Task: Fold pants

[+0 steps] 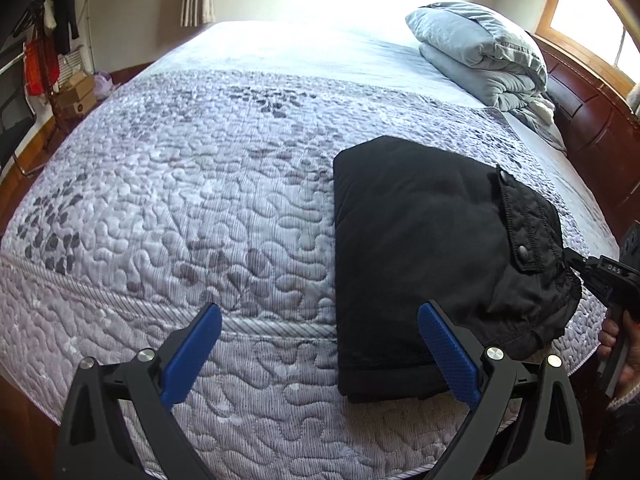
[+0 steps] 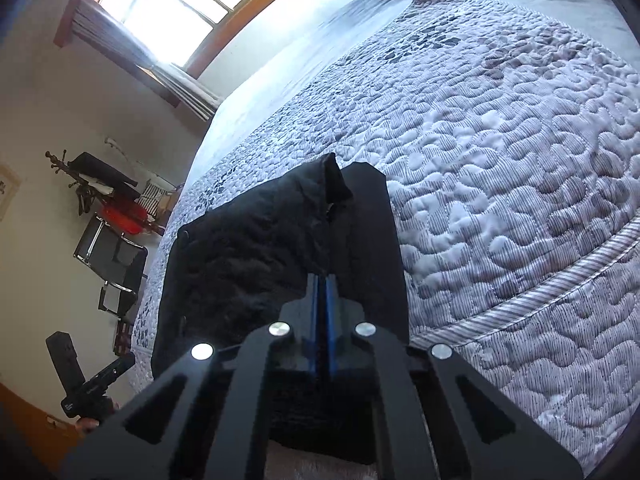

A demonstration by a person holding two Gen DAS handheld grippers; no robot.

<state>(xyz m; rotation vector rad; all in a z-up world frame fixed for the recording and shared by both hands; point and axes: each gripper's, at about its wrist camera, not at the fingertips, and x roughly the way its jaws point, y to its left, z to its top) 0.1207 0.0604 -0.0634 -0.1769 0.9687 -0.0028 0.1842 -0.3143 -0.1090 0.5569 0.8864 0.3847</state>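
Black pants [image 1: 424, 248] lie folded into a thick rectangle on the quilted bed [image 1: 180, 200] near its front edge. The waistband end with a snap button is lifted at the right. My left gripper [image 1: 324, 348] is open and empty, just in front of the pants' near left corner. My right gripper [image 2: 322, 280] is shut on the waistband edge of the pants [image 2: 248, 248]; it also shows in the left wrist view [image 1: 576, 264] at the pants' right side.
Folded grey bedding [image 1: 484, 56] is stacked at the far right of the bed by the wooden headboard [image 1: 592, 120]. A coat rack and chair [image 2: 112, 248] stand by the wall. The bed's edge runs just below my grippers.
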